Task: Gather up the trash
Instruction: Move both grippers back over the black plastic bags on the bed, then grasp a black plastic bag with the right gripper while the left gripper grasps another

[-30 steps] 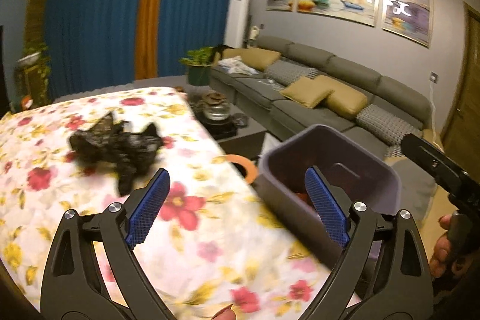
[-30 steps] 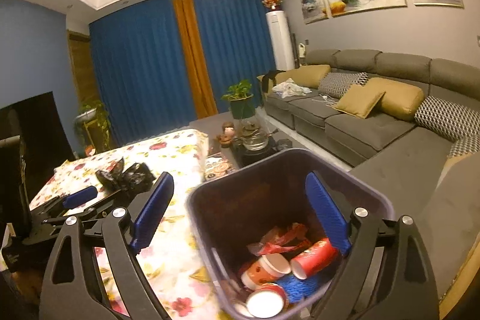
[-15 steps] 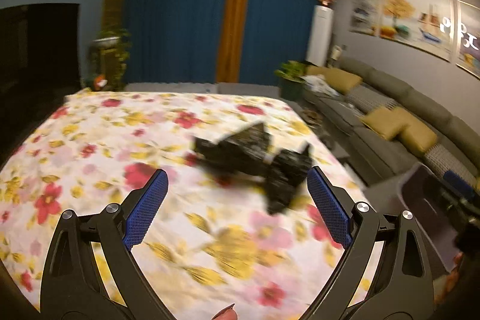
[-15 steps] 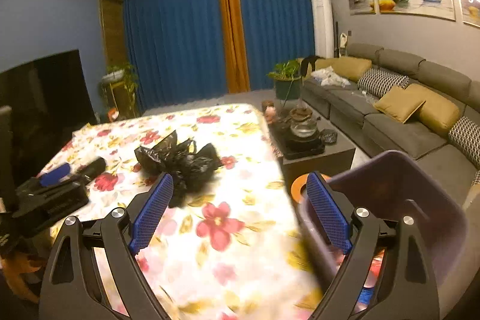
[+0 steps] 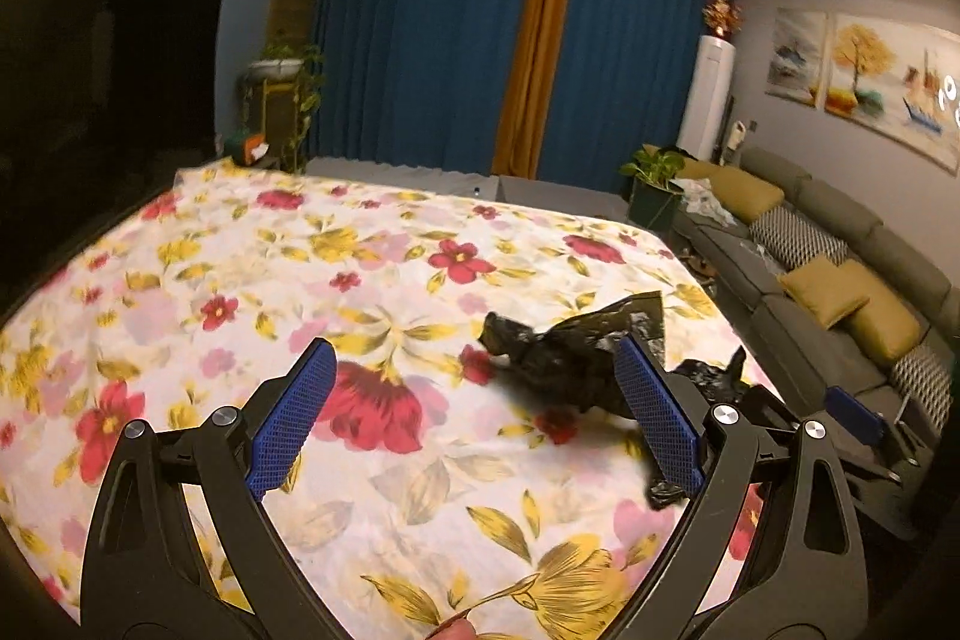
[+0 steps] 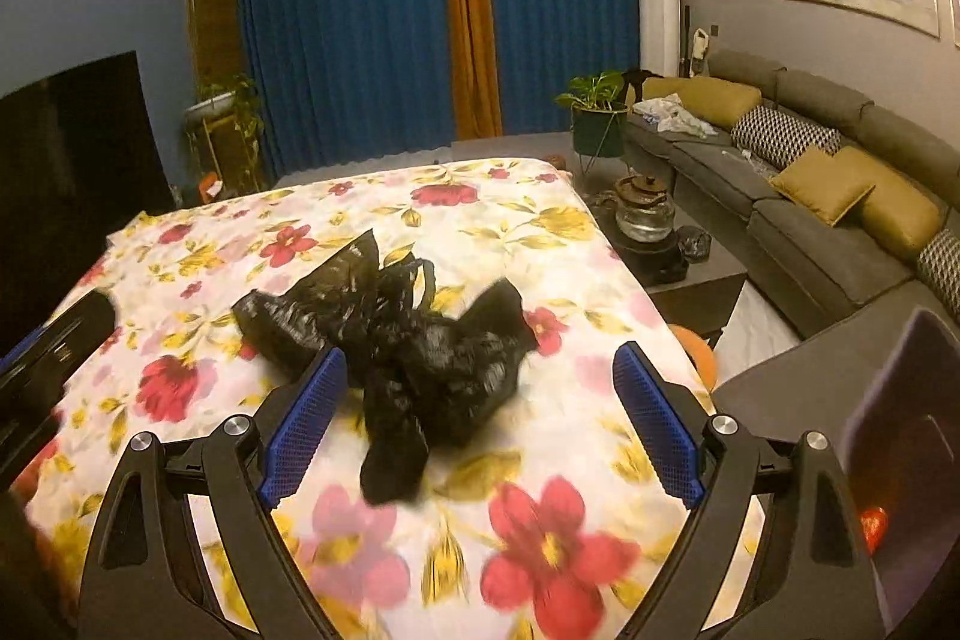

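A crumpled black plastic bag (image 6: 414,334) lies on the floral tablecloth (image 6: 540,538). In the right wrist view it sits just ahead of my right gripper (image 6: 480,418), which is open and empty, its blue pads either side of the bag's near end. In the left wrist view the bag (image 5: 570,352) lies to the right, partly behind the right pad of my left gripper (image 5: 480,418), which is open and empty above the cloth. The purple trash bin (image 6: 906,436) with red trash inside stands at the right edge, beside the table.
A grey sofa (image 6: 810,178) with yellow cushions runs along the right wall. A low dark table with a glass teapot (image 6: 645,214) stands beyond the table's right edge. A dark TV (image 5: 102,100) is at the left. My right gripper shows in the left wrist view (image 5: 852,418).
Both grippers have swung left, away from the bin and toward the black bag. The bag now lies between the right gripper's pads; the bin has slid to the right edge of view.
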Demonstrator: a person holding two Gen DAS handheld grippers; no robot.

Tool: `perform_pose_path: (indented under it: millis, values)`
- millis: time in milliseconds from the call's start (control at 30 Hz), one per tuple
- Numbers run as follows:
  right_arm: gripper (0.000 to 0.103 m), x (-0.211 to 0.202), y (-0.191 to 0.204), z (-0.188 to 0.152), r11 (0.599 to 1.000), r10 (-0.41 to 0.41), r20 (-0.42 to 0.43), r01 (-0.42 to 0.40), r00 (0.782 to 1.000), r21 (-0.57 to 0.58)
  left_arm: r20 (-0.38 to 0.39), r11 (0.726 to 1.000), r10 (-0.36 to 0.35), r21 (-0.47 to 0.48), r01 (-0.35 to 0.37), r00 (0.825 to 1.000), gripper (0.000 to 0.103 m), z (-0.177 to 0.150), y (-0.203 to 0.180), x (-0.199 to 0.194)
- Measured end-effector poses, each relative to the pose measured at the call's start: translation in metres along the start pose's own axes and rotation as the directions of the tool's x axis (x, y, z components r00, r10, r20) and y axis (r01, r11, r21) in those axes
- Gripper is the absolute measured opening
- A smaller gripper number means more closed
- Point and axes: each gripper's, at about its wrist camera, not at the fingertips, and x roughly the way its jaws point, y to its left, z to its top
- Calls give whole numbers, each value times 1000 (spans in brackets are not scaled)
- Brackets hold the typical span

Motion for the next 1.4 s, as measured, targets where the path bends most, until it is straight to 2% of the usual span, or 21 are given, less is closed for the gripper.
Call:
perform_pose_path:
  millis: [233,400,467,600,667,700,800,1000,1167,1267,1367,1400]
  values:
    - [88,40,2,3,1000,2,-61,0,998,26,24,998,-21,-50,22,999,92,0,10,-3]
    - [88,49,-3,2,999,12,-93,-8,996,50,13,999,-24,-32,24,1000,92,-3,5,-1]
    - [84,51,-4,1,998,12,-105,-5,994,60,10,999,-22,-35,22,1000,92,-5,5,-1]
    - [61,58,-5,1,997,44,-145,-34,988,69,3,999,-29,-35,30,1000,92,-7,3,-1]
    - [47,60,-3,0,997,59,-164,-49,985,61,-1,999,-29,-27,29,1000,92,-8,2,0]
    - [36,60,-3,0,996,74,-167,-65,983,56,-5,999,-29,-25,29,1000,92,-8,1,1]
    - [27,56,-1,-1,996,87,-158,-81,984,45,-20,999,-37,-21,37,999,92,-9,0,4]
    - [26,42,-12,0,997,71,-119,-66,990,48,-44,1000,-29,-14,28,999,92,-6,-5,9]
    - [26,22,-23,8,999,18,-31,-16,999,43,-39,999,-37,29,38,999,92,1,-23,11]
    - [26,12,-26,12,999,-1,11,1,1000,39,-46,997,-50,59,53,998,92,7,-37,27]
    - [26,7,-31,15,999,-6,28,4,1000,53,-82,995,-76,59,81,994,87,7,-46,46]
    - [26,7,-32,15,998,-3,29,2,1000,59,-94,995,-73,63,80,993,83,5,-48,53]
